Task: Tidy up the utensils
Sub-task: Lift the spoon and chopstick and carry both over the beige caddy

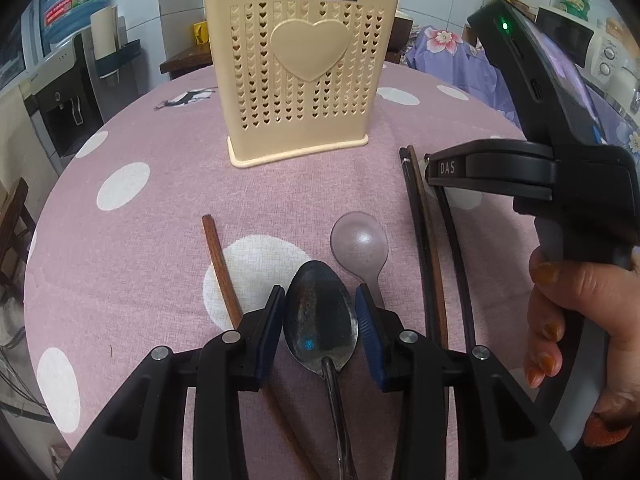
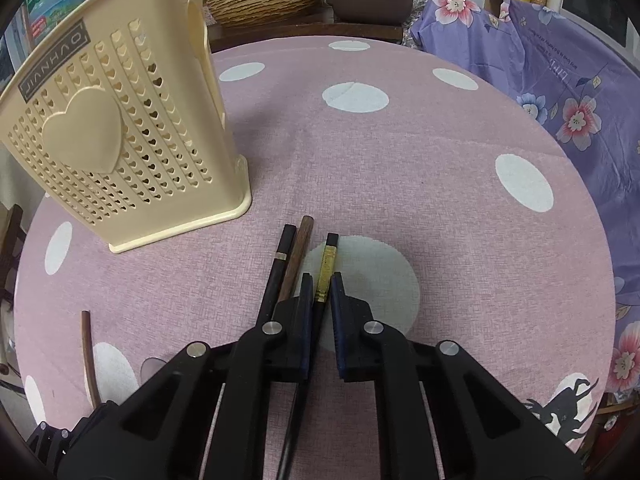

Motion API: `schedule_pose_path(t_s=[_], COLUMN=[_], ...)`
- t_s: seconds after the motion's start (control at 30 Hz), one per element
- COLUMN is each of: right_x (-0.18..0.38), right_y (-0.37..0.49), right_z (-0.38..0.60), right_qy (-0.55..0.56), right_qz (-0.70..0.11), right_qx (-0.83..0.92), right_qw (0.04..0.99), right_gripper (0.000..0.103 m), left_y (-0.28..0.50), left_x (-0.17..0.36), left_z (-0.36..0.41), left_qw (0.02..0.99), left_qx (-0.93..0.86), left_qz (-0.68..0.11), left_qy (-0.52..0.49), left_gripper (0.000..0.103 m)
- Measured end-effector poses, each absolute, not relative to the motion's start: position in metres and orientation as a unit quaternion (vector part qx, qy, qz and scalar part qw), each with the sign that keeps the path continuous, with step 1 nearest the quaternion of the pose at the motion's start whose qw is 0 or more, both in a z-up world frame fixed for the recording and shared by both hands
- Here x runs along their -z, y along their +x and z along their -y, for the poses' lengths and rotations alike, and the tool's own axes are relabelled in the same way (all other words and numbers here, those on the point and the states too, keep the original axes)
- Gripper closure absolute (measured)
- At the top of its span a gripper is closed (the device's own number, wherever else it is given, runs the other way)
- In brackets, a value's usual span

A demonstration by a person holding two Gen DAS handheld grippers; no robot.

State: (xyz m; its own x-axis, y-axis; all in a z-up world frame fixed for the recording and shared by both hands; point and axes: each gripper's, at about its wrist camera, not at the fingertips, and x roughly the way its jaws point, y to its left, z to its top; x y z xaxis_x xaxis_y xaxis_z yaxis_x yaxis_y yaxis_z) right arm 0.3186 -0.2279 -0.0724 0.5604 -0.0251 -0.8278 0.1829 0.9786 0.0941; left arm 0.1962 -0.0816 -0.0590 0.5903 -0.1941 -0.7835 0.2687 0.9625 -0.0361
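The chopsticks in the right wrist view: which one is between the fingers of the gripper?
The black chopstick with the gold end, the rightmost of the three. The plain black one and the brown wooden one lie left of the right gripper.

Black jaws, blue pads (image 1: 267, 330), seemingly ribbed

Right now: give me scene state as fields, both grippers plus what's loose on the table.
left gripper: pads flank metal spoon bowl; contact unclear
right gripper: shut on gold-banded black chopstick
holder: cream utensil holder, upright, some brown sticks inside
loose: translucent plastic spoon, brown chopstick, black chopstick beside another brown chopstick
surface: pink polka-dot tablecloth
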Motion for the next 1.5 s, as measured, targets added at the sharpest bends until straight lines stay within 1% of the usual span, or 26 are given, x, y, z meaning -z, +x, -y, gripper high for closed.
schedule_pose_path(t_s=[0.23, 0.43, 0.57, 0.73, 1.17, 1.37, 1.5], right_x=[0.060, 0.009, -0.023, -0.046, -0.072, -0.092, -0.112], right_y=[0.311, 0.282, 0.264, 0.246, 0.219, 0.211, 0.213], right_z=[0.242, 0.259, 0.266, 0.269, 0.270, 0.271, 0.266], right_qy=[0.141, 0.156, 0.144, 0.133, 0.111, 0.103, 0.088], right_qz=[-0.447, -0.376, -0.336, -0.309, -0.275, -0.254, -0.239], right_qx=[0.021, 0.002, -0.013, -0.023, -0.043, -0.043, -0.044], right_qw=[0.883, 0.913, 0.931, 0.942, 0.954, 0.961, 0.966], right_gripper=[0.094, 0.095, 0.095, 0.095, 0.095, 0.095, 0.095], left_y=[0.196, 0.202, 0.206, 0.210, 0.207, 0.214, 0.223], left_x=[0.037, 0.001, -0.016, -0.022, -0.041, -0.062, -0.085], left_z=[0.075, 0.052, 0.045, 0.044, 0.039, 0.032, 0.032], left_qw=[0.905, 0.919, 0.926, 0.926, 0.936, 0.943, 0.953], left_qx=[0.149, 0.165, 0.167, 0.175, 0.178, 0.180, 0.176], left_qz=[-0.398, -0.358, -0.337, -0.330, -0.300, -0.274, -0.243], left_qy=[0.024, -0.025, -0.040, -0.049, -0.043, -0.052, -0.046], left_gripper=[0.066, 0.066, 0.067, 0.067, 0.067, 0.067, 0.067])
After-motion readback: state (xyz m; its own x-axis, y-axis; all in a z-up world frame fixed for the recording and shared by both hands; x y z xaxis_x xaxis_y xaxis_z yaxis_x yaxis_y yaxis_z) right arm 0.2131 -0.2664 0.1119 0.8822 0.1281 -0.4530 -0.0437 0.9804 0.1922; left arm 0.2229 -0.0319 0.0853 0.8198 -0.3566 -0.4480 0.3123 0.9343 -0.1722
